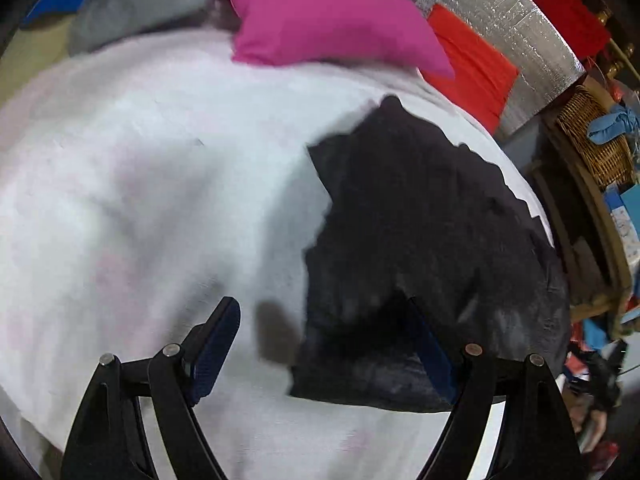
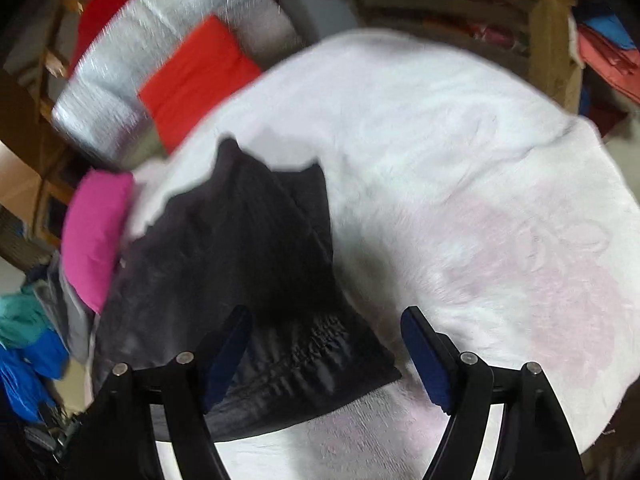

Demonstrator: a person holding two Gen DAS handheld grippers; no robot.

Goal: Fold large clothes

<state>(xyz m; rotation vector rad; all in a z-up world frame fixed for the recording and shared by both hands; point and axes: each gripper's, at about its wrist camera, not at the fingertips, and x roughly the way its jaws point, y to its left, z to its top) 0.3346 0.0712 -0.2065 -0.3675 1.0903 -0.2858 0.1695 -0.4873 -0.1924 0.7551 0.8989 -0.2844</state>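
Both tools, left tool (image 1: 324,344) and right tool (image 2: 328,352), are hovering spread wide and empty over a folded black garment (image 1: 420,240) lying on a white blanket (image 1: 140,200).

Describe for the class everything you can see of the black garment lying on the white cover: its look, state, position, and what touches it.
The black garment is dark, soft cloth with a faint ribbed weave. It lies partly folded and rumpled on the white cover, its edges uneven, one flap overlapping another. A pink cushion sits beyond it. The left gripper and right gripper hover above it with jaws apart; neither visibly grips it. Blur hides finer details.
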